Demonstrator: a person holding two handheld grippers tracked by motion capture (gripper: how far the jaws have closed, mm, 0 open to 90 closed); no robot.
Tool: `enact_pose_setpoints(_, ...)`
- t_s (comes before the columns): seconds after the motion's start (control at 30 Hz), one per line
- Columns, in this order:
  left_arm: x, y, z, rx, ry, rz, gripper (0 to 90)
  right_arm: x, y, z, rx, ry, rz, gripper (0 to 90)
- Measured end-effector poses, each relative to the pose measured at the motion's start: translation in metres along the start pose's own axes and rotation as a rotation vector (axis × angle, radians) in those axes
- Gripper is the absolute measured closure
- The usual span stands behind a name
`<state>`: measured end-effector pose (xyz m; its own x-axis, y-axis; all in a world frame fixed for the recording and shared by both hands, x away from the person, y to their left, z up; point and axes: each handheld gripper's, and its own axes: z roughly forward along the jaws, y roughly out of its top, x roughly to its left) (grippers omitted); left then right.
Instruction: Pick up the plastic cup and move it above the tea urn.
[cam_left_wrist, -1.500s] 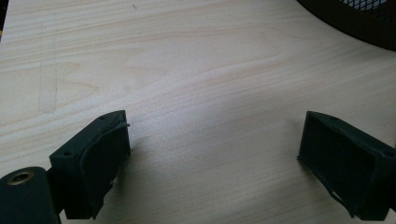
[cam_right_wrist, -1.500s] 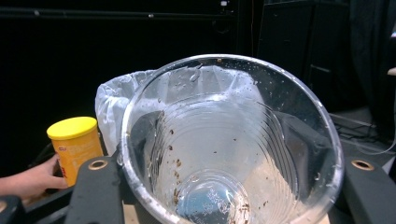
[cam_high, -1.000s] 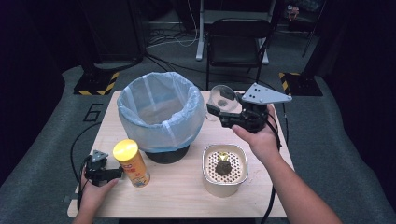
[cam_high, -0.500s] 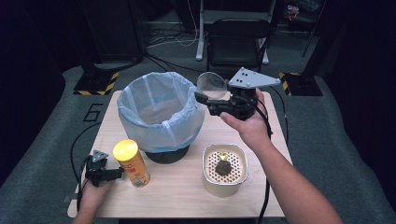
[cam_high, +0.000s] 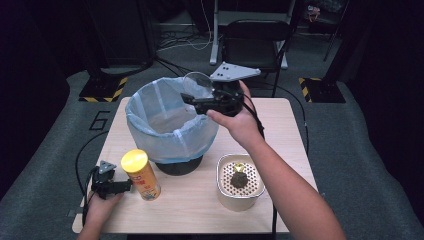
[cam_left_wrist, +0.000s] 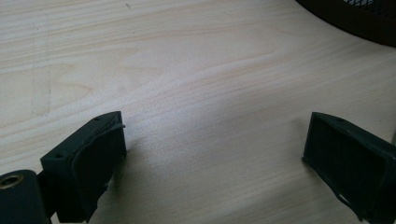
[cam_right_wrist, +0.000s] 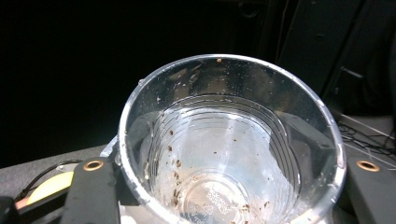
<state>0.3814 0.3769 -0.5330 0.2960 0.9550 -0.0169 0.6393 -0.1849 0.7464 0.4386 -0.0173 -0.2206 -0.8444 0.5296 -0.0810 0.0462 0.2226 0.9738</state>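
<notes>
Right gripper (cam_high: 192, 98) clamped the plastic cup (cam_high: 196, 84) over the lined bin (cam_high: 167, 131); left gripper (cam_high: 121, 186) idled open; release only once past the rim.

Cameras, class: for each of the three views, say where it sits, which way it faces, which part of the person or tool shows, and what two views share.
High view: above the person's side, facing forward and down on the table; both forearms, left tool, right tool.
Left gripper view: on the left tool, looking down at bare wood; jaws wide apart.
Right gripper view: on the right tool, looking into the clear cup; jaws flank it.
Shared: the cup, in the high and right gripper views.
</notes>
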Motion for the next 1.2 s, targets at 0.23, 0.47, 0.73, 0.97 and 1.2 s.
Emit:
enact_pose_setpoints(0.23, 0.0, 0.0, 0.0, 0.001, -0.002, 0.0, 5.5, 0.005, -0.007, 0.04, 0.027, 0.004, -0.009, 33.7)
enact_pose_setpoints(0.47, 0.0, 0.0, 0.0, 0.0, -0.002, 0.001, 5.6, 0.008, -0.014, 0.065, 0.029, -0.01, 0.0, 25.8)
enact_pose_setpoints(0.73, 0.0, 0.001, -0.001, 0.014, 0.0, 0.0, 5.7, 0.007, -0.021, 0.074, 0.05, -0.03, 0.026, 14.1)
enact_pose_setpoints(0.97, 0.003, 0.002, -0.003, 0.006, -0.028, -0.046, 6.7, 0.007, -0.022, 0.06, 0.045, -0.022, 0.026, 15.9)
enact_pose_setpoints(1.2, 0.006, 0.006, -0.009, 0.004, -0.071, -0.101, 6.9, 0.002, -0.026, 0.046, 0.044, -0.011, 0.032, 22.4)
